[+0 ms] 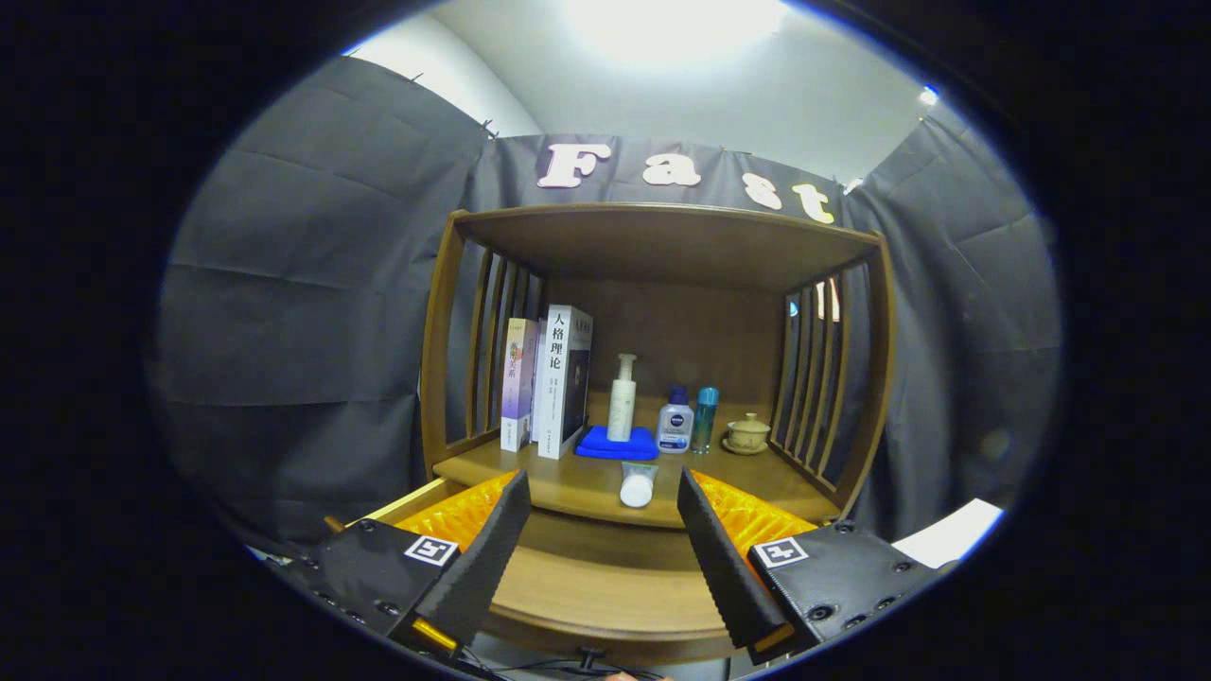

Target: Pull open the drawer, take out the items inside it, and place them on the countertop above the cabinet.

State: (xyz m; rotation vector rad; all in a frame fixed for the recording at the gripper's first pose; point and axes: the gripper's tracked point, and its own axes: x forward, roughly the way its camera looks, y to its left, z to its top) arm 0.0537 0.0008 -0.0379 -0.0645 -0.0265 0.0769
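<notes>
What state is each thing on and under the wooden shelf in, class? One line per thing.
Drawer: pulled open, below the countertop.
Gripper: open, fingers spread over the drawer, holding nothing.
Tube: lying on its side at the countertop's front edge.
Books: standing upright.
Pump bottle: upright on the blue cloth.
Small bottles: upright, caps on.
Lidded cup: on its saucer, lid on.

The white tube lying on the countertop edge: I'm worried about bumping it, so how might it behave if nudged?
The white tube lies on its side near the countertop's front edge, so it may roll off. It looks small, likely light. The gripper has its fingers open, holding nothing, the tube just ahead between them.
</notes>
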